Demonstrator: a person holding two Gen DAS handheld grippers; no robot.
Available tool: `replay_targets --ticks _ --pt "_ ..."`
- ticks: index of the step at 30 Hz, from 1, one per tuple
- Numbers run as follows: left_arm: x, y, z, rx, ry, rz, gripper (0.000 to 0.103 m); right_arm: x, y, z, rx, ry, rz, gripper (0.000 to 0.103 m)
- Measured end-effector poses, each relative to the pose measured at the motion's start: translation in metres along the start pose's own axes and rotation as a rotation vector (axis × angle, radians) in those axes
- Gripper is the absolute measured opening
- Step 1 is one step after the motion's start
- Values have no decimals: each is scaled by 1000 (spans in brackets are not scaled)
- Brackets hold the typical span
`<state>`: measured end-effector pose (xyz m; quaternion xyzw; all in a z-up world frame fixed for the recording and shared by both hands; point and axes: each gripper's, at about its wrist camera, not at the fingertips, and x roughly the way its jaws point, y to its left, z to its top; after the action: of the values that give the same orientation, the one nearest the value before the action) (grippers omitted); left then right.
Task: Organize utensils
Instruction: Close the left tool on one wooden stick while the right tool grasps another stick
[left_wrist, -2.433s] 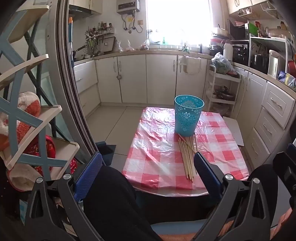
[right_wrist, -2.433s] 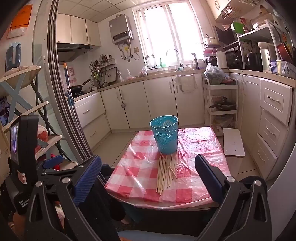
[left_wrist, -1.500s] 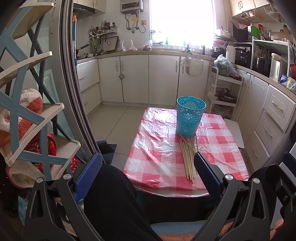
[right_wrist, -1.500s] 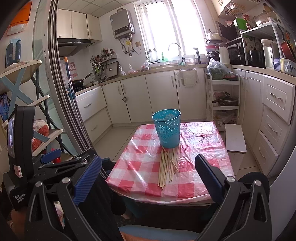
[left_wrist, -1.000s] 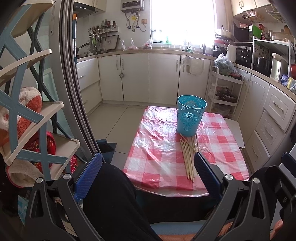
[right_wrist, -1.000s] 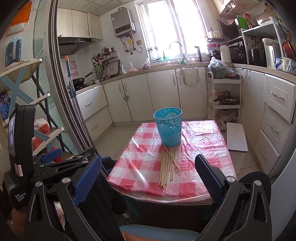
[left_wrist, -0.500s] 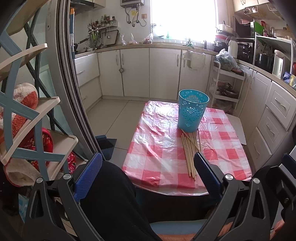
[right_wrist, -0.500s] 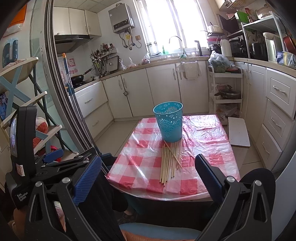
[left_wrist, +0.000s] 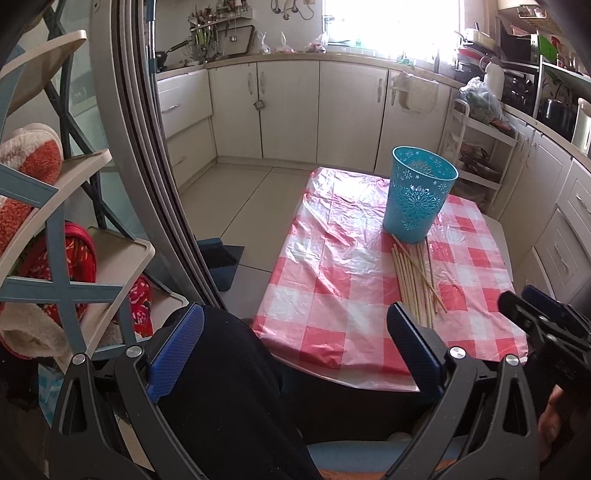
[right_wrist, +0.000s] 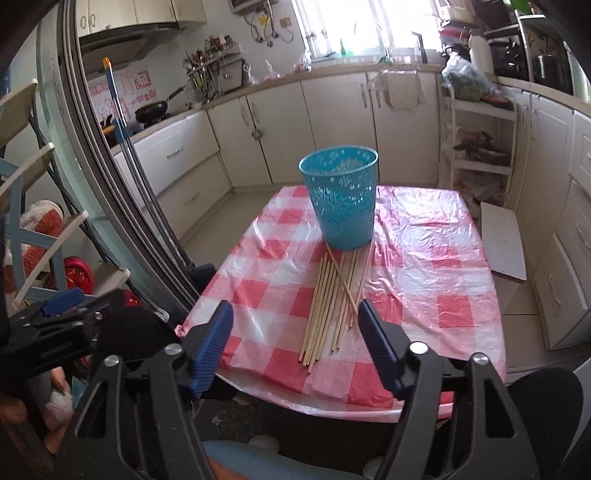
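Several wooden chopsticks (right_wrist: 334, 299) lie in a loose bundle on a red-and-white checked tablecloth (right_wrist: 417, 288), their far ends against a teal perforated bin (right_wrist: 341, 195). My right gripper (right_wrist: 295, 325) hangs above the near table edge, just short of the bundle; its jaws are closing and nothing is between them. In the left wrist view the chopsticks (left_wrist: 415, 280) and the bin (left_wrist: 419, 194) sit to the right. My left gripper (left_wrist: 295, 332) is open and empty, held off the table's near left corner over a dark-clothed knee (left_wrist: 229, 387).
A sliding door frame (left_wrist: 147, 166) and a shelf rack (left_wrist: 55, 221) with red and white fabric items stand at the left. Kitchen cabinets (right_wrist: 332, 122) line the back and right. A white cart (right_wrist: 480, 144) stands beyond the table, a white board (right_wrist: 502, 240) beside it.
Both grippers have moved forward and down toward the table, the right one much more. The right jaws have narrowed from wide open. The chopsticks and bin have not moved.
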<state>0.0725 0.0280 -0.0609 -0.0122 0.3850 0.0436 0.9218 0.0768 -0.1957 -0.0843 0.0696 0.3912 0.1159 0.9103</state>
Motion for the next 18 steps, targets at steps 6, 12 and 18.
replay_targets --ticks 6,12,18 --pt "33 -1 0 6 63 6 96 92 -7 22 -142 108 -26 32" --pt "62 0 -1 0 117 19 96 165 -25 40 -168 221 -64 18" --pt "87 3 3 -16 163 26 96 198 -36 38 -187 309 -88 9"
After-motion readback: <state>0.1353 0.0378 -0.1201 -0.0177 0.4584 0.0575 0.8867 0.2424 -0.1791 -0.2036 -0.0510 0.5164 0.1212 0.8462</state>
